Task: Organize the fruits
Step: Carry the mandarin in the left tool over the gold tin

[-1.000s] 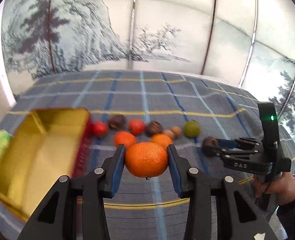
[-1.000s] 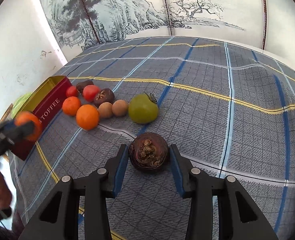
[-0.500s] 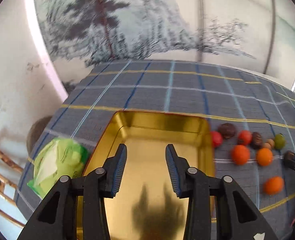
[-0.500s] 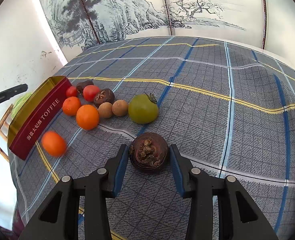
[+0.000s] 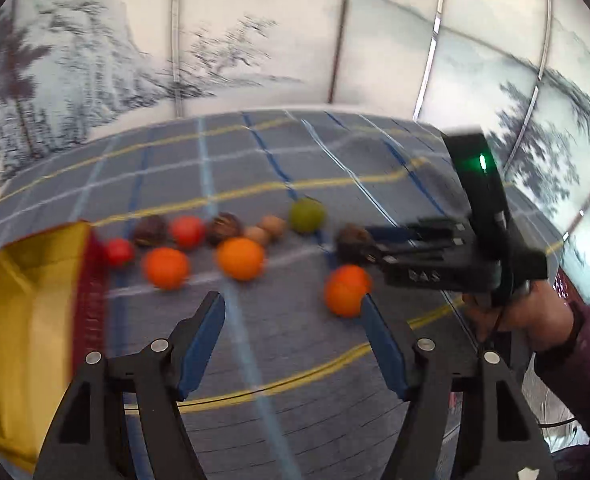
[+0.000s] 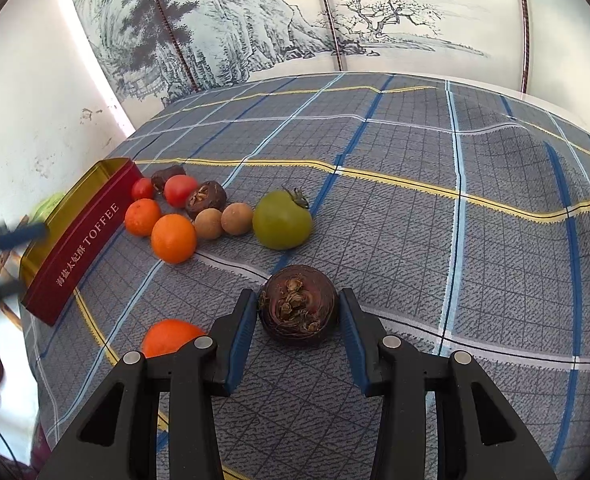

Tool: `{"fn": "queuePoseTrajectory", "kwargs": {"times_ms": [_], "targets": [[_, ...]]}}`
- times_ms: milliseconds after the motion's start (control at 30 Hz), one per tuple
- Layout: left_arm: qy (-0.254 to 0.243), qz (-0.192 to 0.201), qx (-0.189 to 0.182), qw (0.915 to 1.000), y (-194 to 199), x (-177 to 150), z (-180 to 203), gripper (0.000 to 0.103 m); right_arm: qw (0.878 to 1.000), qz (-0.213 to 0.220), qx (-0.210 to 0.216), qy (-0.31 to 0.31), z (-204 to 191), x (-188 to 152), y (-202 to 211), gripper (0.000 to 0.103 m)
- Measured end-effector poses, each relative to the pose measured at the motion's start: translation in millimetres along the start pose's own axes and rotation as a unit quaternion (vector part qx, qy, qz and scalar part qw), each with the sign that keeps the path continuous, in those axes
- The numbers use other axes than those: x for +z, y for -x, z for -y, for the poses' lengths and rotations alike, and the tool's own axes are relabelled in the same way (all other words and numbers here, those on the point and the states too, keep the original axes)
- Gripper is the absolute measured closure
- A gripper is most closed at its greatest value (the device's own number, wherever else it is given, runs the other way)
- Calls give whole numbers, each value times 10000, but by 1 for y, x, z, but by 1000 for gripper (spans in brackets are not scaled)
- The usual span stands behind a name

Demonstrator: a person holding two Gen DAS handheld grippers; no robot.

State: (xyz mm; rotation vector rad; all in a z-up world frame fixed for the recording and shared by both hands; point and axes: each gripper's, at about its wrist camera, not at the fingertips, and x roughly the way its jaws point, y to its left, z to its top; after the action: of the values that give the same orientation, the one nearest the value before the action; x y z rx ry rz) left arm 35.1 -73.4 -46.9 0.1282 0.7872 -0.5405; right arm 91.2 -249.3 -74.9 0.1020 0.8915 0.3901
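My left gripper (image 5: pixel 291 300) hangs over the plaid cloth with its jaws opening and nothing between them. A loose orange (image 5: pixel 345 290) lies on the cloth just beyond its right fingertip, and shows as the orange (image 6: pixel 167 336) in the right wrist view. My right gripper (image 6: pixel 297 300) is shut on a dark brown round fruit (image 6: pixel 298 304) low over the cloth; the left wrist view shows this gripper (image 5: pixel 375 240) too. A row of fruits lies beside the gold-lined red tin (image 5: pixel 23 320): two oranges (image 5: pixel 166 268), red tomatoes (image 5: pixel 187 230), small brown fruits (image 6: pixel 237 218) and a green tomato (image 6: pixel 282 220).
The tin's red wall (image 6: pixel 83 240) reads TOFFEE, and a green bag (image 6: pixel 49 204) lies behind it near the cloth's left edge. A hand and maroon sleeve (image 5: pixel 551 332) hold the right gripper. A painted folding screen stands behind the table.
The orange has left my left gripper and now lies on the cloth near the right gripper. The left gripper swung over the tin, then back right, jaws wider. The right gripper kept still.
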Motion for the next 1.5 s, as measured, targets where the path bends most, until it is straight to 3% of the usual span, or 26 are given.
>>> {"fn": "queuePoseTrajectory", "kwargs": {"times_ms": [167,367,667,733,800,900,1000,1133,1233,1333,1500], "targets": [[-63,46,-307,9995,-20,0,10,37,9998,23,134,-125,5,-1,2,60],[-344,-209,-551,9977,-43,11,8,38,9993,46,277,-267,12,-1,4,60],[-948,-404,-333,9941,-69,28,23,40,9992,45,295,-275,12,-1,5,60],[-1159,-579,-397,9908,-79,28,29,49,9991,45,301,-280,12,0,5,60],[-1386,-829,-356,9862,-92,24,33,67,9992,44,299,-279,11,0,5,60],[-1328,-772,-391,9874,-93,21,33,68,9991,43,301,-282,12,0,5,60],[-855,-476,-210,9950,-78,22,23,69,9991,44,303,-282,12,0,5,60],[-337,61,442,9984,-24,29,-2,68,9992,43,296,-275,12,0,5,60],[-218,287,1097,9933,16,38,-27,68,9992,43,296,-274,12,0,5,60],[-286,344,1873,9813,43,43,-60,68,9992,43,293,-272,12,-1,5,60],[91,-38,2472,9689,47,36,-131,68,9995,29,213,-209,10,-1,5,60]]}}
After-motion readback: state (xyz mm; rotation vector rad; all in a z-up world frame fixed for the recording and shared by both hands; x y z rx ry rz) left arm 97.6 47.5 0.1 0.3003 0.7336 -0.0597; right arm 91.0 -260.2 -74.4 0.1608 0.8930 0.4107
